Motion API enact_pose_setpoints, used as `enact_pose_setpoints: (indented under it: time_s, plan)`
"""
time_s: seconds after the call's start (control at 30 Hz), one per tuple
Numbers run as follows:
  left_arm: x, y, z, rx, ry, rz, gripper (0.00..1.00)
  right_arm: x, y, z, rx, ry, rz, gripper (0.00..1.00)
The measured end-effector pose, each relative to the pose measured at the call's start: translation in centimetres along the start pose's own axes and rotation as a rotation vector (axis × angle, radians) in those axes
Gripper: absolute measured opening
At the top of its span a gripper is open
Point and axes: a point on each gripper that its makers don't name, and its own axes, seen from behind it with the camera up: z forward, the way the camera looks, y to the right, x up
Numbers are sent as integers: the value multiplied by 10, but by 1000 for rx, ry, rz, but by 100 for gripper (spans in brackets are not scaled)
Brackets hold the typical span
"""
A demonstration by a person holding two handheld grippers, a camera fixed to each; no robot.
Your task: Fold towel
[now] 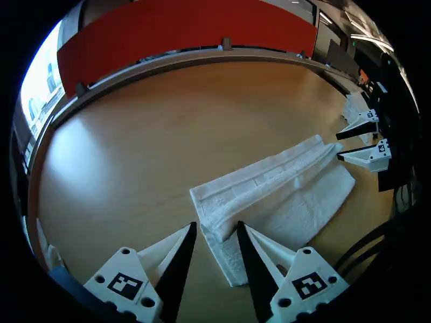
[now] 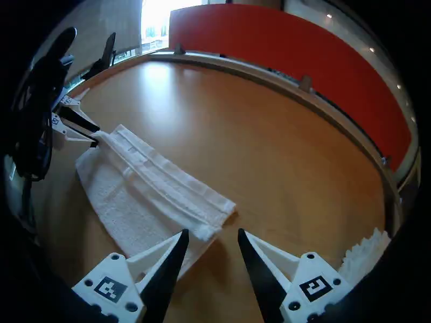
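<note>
A white towel (image 1: 275,196) lies folded into a long band on the wooden table (image 1: 161,134), its ribbed border along the far side. My left gripper (image 1: 215,229) is open, and the towel's near corner lies between its fingertips. At the towel's other end, my right gripper (image 1: 339,146) stands open, tips almost at the cloth. In the right gripper view the same towel (image 2: 145,185) runs away to the left. My right gripper (image 2: 213,232) is open around its near corner, and my left gripper (image 2: 97,136) stands open at the far end.
A red panel (image 1: 183,32) stands behind the table's raised back rim (image 1: 178,58). Another white cloth (image 2: 366,250) lies near the table's edge at lower right in the right gripper view; the same cloth (image 1: 353,105) shows beyond my right gripper. Bare wood stretches beyond the towel.
</note>
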Motion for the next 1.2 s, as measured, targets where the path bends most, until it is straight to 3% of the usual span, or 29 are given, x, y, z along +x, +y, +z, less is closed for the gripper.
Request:
enact_pose_setpoints:
  time_s: [0.3,0.37,0.5,0.57,0.7,1.2]
  plan:
    - [11,-11,3,28,11,17,54,6,13,1,-29,10,15,85]
    - [15,-13,2,35,17,17,66,9,18,1,-38,17,26,88]
    - [20,-13,0,27,22,8,74,13,22,-1,-44,29,41,90]
    - [19,-13,0,20,19,-1,87,14,23,-3,-46,35,44,90]
    - [18,-13,-3,16,18,-11,94,17,22,-7,-48,47,51,100]
    - [9,-10,-24,29,47,-43,94,4,4,-31,-39,64,62,100]
